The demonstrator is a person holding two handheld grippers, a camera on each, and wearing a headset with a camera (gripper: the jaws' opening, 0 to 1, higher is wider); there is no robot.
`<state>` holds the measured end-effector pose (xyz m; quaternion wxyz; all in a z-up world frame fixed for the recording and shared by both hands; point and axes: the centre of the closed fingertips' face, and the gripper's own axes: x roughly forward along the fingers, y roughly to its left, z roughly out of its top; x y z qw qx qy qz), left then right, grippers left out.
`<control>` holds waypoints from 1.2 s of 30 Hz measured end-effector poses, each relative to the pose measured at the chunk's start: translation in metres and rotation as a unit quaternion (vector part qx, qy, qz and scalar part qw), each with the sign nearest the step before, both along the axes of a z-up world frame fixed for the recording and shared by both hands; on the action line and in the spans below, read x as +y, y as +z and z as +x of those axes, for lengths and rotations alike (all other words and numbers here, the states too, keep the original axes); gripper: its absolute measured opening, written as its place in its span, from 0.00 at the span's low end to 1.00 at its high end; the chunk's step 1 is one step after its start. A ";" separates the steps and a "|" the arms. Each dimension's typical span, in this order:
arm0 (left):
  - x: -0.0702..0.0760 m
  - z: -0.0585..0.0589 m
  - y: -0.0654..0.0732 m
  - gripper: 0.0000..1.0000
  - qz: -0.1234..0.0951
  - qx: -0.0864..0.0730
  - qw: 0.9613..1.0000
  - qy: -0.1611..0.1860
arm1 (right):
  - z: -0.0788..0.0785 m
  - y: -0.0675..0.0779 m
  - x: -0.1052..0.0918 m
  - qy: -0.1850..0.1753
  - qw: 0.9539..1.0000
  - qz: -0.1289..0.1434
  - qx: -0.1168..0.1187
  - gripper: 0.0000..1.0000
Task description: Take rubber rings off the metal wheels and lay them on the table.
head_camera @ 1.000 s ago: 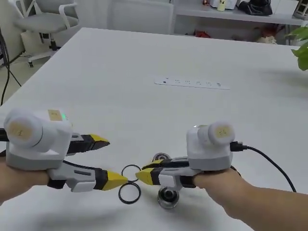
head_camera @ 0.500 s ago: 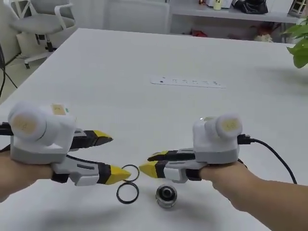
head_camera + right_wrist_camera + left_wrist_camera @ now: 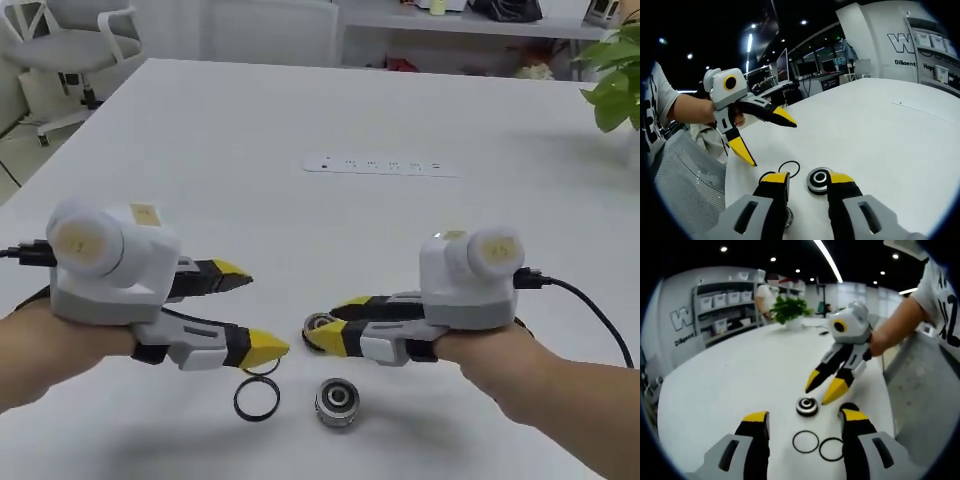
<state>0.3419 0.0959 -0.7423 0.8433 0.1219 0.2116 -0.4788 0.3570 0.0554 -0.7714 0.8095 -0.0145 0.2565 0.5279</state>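
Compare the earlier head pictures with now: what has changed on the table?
The right gripper has drawn back off the near wheel, now uncovered. The left gripper has edged rightward, its jaw tip over the far ring. Both stay open, holding nothing; the near ring, the far wheel and the rest lie where they were.

The left gripper (image 3: 250,312) sits at 8 o'clock in the head view, with its jaws pointing toward 3 o'clock and spread wide. The right gripper (image 3: 325,325) sits at 5 o'clock, its jaws pointing toward 9 o'clock and parted by a narrower gap. The tips face each other, near but apart. The left hand (image 3: 50,350) and right hand (image 3: 485,355) each grasp one unit, and the forearms enter from the lower corners.
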 end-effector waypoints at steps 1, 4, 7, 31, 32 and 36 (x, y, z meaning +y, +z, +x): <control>-0.001 0.001 0.000 0.59 0.001 0.000 1.000 -0.002 | 0.001 0.000 -0.002 0.000 1.000 -0.002 -0.004 0.26; -0.004 0.002 -0.002 0.58 0.005 0.001 1.000 -0.005 | 0.004 -0.002 -0.008 -0.001 1.000 -0.011 -0.013 0.26; -0.007 0.004 -0.003 0.57 0.004 0.004 1.000 -0.006 | 0.006 -0.005 -0.012 -0.002 1.000 -0.017 -0.016 0.26; -0.031 0.015 -0.030 0.43 0.009 0.037 0.999 -0.010 | 0.003 -0.031 -0.015 0.014 0.998 -0.051 -0.028 0.20; -0.032 0.016 -0.031 0.42 0.010 0.038 0.999 -0.010 | 0.003 -0.032 -0.015 0.014 0.998 -0.053 -0.029 0.20; -0.034 0.019 -0.036 0.40 0.013 0.041 0.999 -0.009 | 0.004 -0.033 -0.014 0.012 0.998 -0.051 -0.028 0.18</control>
